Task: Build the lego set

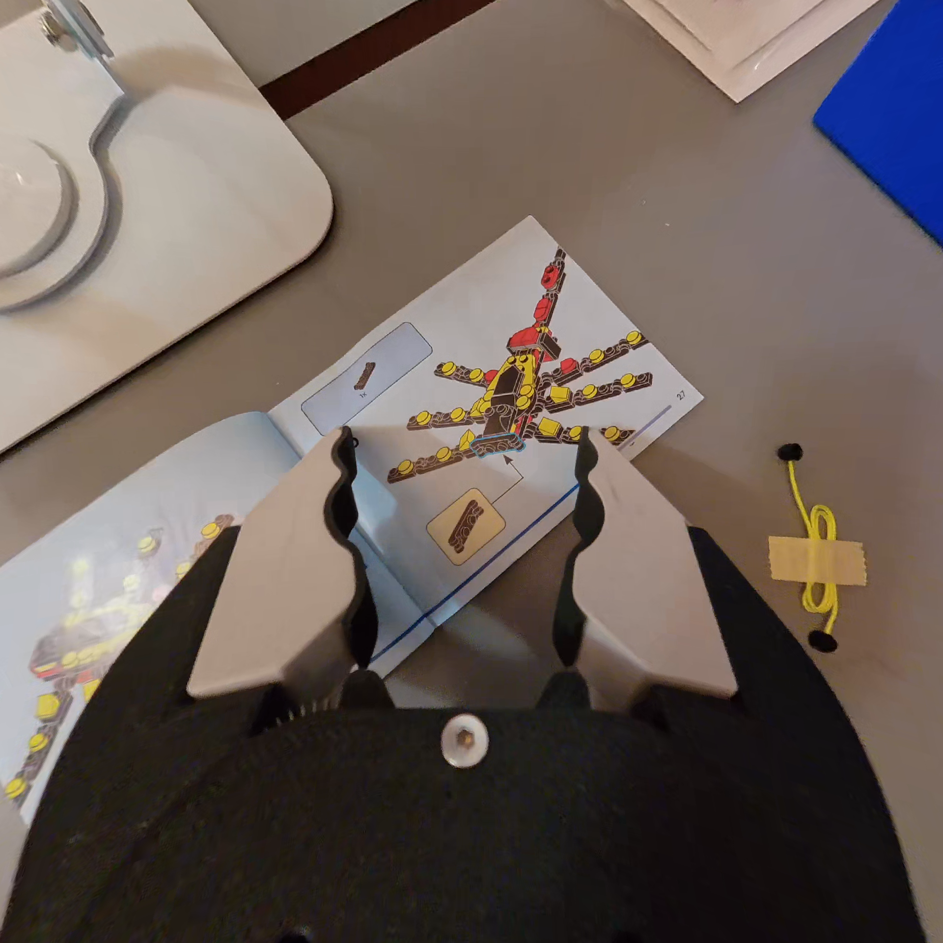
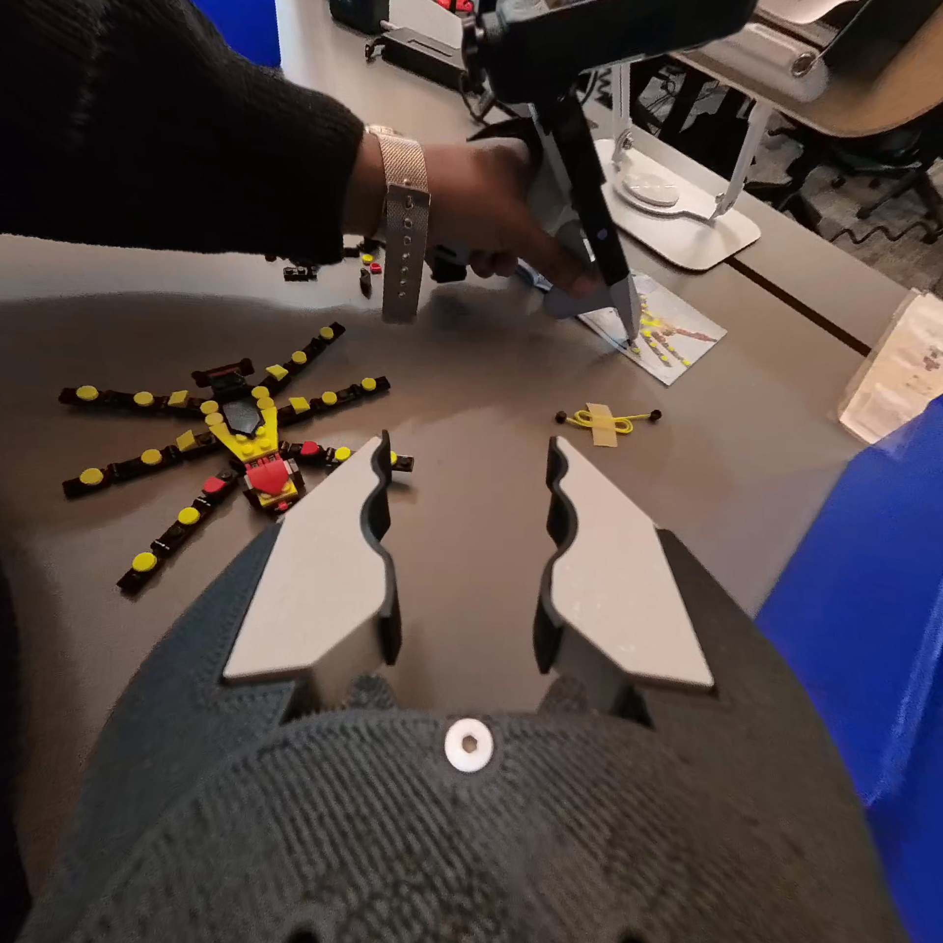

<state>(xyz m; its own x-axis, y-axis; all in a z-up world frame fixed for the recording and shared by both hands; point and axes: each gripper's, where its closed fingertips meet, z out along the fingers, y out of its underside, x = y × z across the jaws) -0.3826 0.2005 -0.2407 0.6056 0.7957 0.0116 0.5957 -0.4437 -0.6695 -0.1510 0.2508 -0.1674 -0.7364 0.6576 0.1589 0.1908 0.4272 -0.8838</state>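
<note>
The open instruction booklet (image 1: 474, 388) lies on the grey table, its page showing a brown, yellow and red spider. My left gripper (image 1: 467, 439) is open and empty, its fingertips just above or on the booklet page. In the right wrist view the built lego spider (image 2: 240, 439) lies flat at the left, with black legs and yellow studs. My right gripper (image 2: 467, 449) is open and empty above bare table, just right of the spider. The left gripper (image 2: 625, 311), held by a hand, shows there with its tip down on the booklet (image 2: 673, 342). Loose small pieces (image 2: 326, 268) lie behind the spider.
A yellow elastic string under a strip of tape (image 1: 816, 564) lies right of the booklet; it also shows in the right wrist view (image 2: 604, 421). A white lamp base (image 1: 127, 168) stands at the far left. A blue bin (image 2: 877, 612) is at the right. White paper (image 1: 750, 41) lies beyond.
</note>
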